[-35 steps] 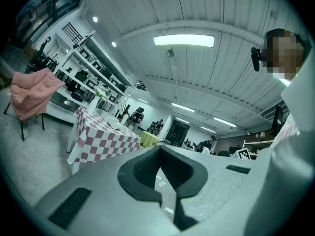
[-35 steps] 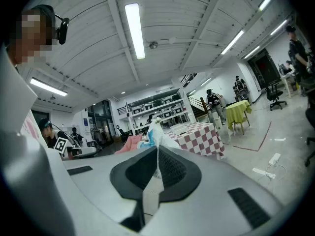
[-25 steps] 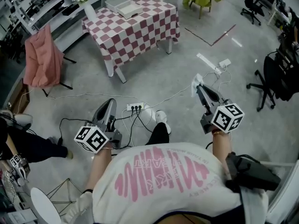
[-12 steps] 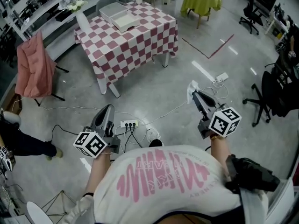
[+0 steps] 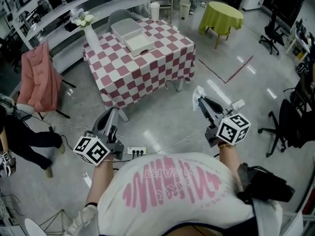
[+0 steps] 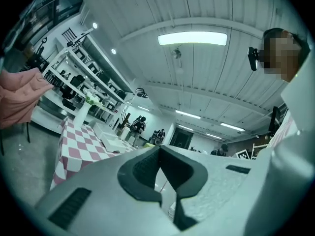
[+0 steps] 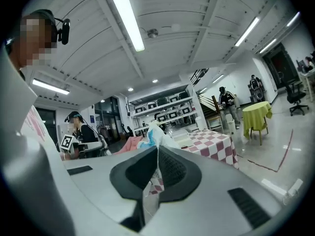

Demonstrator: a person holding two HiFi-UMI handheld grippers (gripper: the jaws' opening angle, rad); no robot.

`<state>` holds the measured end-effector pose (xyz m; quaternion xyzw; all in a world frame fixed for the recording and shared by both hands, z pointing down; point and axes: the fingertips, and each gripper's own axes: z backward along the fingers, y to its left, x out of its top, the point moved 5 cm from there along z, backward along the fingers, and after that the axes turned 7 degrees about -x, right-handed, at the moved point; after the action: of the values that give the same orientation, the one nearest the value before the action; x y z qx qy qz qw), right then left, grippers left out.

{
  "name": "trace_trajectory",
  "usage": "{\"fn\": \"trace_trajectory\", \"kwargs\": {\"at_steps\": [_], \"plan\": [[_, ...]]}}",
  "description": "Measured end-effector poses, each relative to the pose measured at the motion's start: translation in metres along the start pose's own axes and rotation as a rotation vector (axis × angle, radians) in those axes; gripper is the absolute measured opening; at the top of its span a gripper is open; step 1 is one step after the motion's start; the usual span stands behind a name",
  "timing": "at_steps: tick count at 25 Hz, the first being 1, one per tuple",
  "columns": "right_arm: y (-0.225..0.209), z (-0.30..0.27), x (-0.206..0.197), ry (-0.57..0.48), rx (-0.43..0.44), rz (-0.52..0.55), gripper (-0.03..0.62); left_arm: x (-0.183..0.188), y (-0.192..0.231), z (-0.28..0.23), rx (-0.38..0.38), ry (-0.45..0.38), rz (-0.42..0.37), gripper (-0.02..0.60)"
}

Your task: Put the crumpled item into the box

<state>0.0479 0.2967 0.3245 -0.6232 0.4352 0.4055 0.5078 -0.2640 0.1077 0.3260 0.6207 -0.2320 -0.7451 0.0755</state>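
A grey-floored lab: the checkered table [image 5: 147, 65] with the box [image 5: 129, 33] stands far ahead. Our right gripper [image 5: 199, 99] is clamped on the crumpled item [image 5: 196, 92] (white and blue), held high, we judge, for carrying there; our left gripper [image 5: 112, 113] is closed, empty.

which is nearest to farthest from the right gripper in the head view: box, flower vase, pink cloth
From the right gripper:
1. box, middle of the checkered table
2. flower vase, table's left corner
3. pink cloth, left of the table

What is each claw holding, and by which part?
Right claw pinches the crumpled item between its tips, most of it bunched beyond them. Left claw shut, empty.
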Motion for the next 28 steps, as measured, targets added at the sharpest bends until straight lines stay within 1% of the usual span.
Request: {"fn": "trace_trajectory", "kwargs": {"at_steps": [3,5,7,8,10,12,15,17,20,23,25,28], "plan": [[-0.014,-0.020,0.007,-0.023,-0.009,-0.010,0.009,0.010,0.015,-0.021,0.012,-0.005,-0.009,0.008],[-0.023,-0.032,0.008,-0.037,-0.026,-0.033,0.009,0.012,0.026,-0.034,0.025,0.010,-0.004,0.006],[-0.032,-0.042,0.007,-0.041,-0.040,-0.061,0.009,0.014,0.034,-0.047,0.017,0.026,0.001,0.008],[-0.035,-0.047,0.006,-0.038,-0.045,-0.068,0.011,0.016,0.036,-0.052,0.006,0.022,0.005,0.008],[-0.040,-0.056,0.004,-0.021,-0.052,-0.064,0.011,0.019,0.041,-0.058,-0.011,-0.013,0.014,0.008],[-0.041,-0.070,0.005,-0.011,-0.044,-0.055,0.011,0.023,0.047,-0.058,-0.008,-0.044,0.008,0.008],[-0.036,-0.090,0.007,-0.006,-0.017,-0.054,0.011,0.022,0.051,-0.049,0.025,-0.024,-0.013,0.008],[-0.034,-0.097,0.008,0.010,-0.012,-0.020,0.009,0.016,0.052,-0.042,0.050,-0.014,-0.004,0.008],[-0.032,-0.110,0.010,0.019,-0.003,0.024,0.011,0.016,0.059,-0.032,0.091,-0.051,0.012,0.008],[-0.034,-0.118,0.008,0.028,0.009,-0.004,0.011,0.019,0.061,-0.026,0.123,-0.102,0.002,0.008],[-0.037,-0.121,0.006,0.036,0.017,-0.036,0.011,0.019,0.062,-0.027,0.130,-0.108,0.003,0.008],[-0.041,-0.128,0.002,0.051,0.024,-0.045,0.011,0.016,0.066,-0.033,0.134,-0.109,0.011,0.008]]}}
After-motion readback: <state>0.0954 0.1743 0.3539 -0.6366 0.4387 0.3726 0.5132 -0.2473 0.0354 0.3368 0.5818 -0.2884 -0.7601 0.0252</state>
